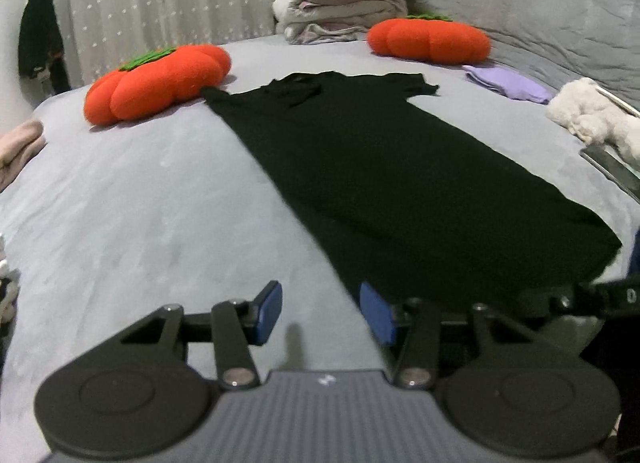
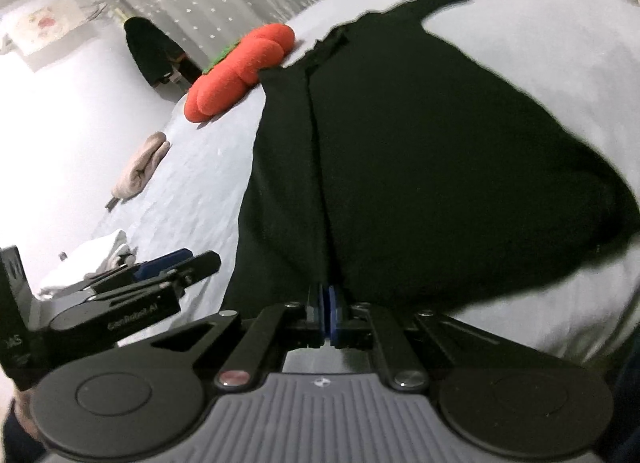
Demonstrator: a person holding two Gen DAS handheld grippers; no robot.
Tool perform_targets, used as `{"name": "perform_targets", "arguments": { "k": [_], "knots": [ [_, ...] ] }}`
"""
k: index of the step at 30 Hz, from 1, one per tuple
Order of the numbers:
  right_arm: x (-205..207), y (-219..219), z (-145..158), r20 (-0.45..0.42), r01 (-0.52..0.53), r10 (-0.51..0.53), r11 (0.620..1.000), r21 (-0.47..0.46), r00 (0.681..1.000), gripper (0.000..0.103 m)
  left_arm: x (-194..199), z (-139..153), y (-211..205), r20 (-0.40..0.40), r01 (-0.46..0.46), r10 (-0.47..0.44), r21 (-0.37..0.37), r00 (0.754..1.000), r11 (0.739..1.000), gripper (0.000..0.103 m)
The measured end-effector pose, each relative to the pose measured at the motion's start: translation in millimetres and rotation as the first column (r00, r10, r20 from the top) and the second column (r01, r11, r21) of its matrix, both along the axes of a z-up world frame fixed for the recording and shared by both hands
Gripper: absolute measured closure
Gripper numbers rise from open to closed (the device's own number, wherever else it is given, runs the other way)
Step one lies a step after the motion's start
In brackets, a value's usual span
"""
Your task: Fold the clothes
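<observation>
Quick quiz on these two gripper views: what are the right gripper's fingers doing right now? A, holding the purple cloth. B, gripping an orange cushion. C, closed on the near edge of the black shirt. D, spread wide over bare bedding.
C: in the right wrist view the right gripper has its blue pads pressed together on the near edge of the black shirt.

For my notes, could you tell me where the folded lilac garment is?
The folded lilac garment lies far right on the bed, between one orange cushion and a white fluffy item.
</observation>
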State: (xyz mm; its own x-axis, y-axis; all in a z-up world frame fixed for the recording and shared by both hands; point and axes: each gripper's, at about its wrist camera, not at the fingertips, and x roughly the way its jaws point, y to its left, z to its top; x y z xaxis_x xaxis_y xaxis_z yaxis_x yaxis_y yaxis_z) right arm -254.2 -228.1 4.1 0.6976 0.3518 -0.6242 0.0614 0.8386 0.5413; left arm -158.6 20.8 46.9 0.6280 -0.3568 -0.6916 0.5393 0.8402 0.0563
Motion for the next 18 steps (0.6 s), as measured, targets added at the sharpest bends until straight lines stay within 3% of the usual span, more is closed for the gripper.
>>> {"name": "perform_targets", "arguments": {
  "k": [4, 8, 9, 11, 14, 18],
  "knots": [
    [2.4, -0.5, 0.6, 0.005, 0.007, -0.007, 1.0, -0.023, 1.0, 0.095, -0.7, -10.5, -7.6, -0.037, 0.01, -0.009, 0.023, 0.999, 1.0, 0.059],
    [0.0, -1.0, 5.1, 0.028, 0.008, -0.007, 0.999, -0.045, 1.0, 0.091, 1.3, -11.1, -4.2, -0.066, -0.006, 0.006, -0.002, 0.998, 1.0, 0.06],
    [-0.8, -0.2, 7.6, 0.04, 0.008, -0.006, 0.998, -0.056, 0.999, 0.091, 2.2, -10.6, -2.5, -0.079, -0.008, 0.007, -0.013, 0.997, 1.0, 0.078],
    [-2.5, 1.3, 12.6, 0.065, 0.009, -0.004, 0.997, -0.079, 0.998, 0.086, 5.1, -9.8, 0.6, -0.111, -0.012, 0.008, -0.032, 0.994, 0.999, 0.093],
    [-6.0, 4.8, 21.4, 0.115, 0.001, 0.012, 0.993, -0.114, 0.993, 0.084, 12.0, -9.2, 9.3, -0.171, -0.036, 0.021, -0.085, 0.985, 0.996, 0.092],
    [-11.3, 23.0, 30.2, 0.187, -0.092, 0.128, 0.977, -0.191, 0.974, 0.079, 27.4, -5.9, 30.8, -0.291, -0.106, 0.042, -0.206, 0.956, 0.973, 0.089]
  ]
}}
